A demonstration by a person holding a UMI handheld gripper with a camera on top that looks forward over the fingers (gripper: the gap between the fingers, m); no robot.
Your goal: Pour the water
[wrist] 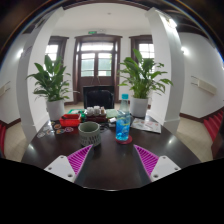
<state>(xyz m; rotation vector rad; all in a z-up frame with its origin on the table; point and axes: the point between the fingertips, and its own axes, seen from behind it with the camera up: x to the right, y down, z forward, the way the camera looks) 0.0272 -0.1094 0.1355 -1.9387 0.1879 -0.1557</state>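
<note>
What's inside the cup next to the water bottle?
Cannot tell: the cup shows only its outer wall and rim, so its inside is hidden. It stands on the table beside the bottle, beyond the open claw, which holds nothing.

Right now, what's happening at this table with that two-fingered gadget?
A person is holding a gripper over a dark round table, aimed at a water bottle with a blue label and a green cup beside it. The fingers are open and hold nothing; both things stand on the table beyond them. A red container sits further back. The pouring has not begun.
</note>
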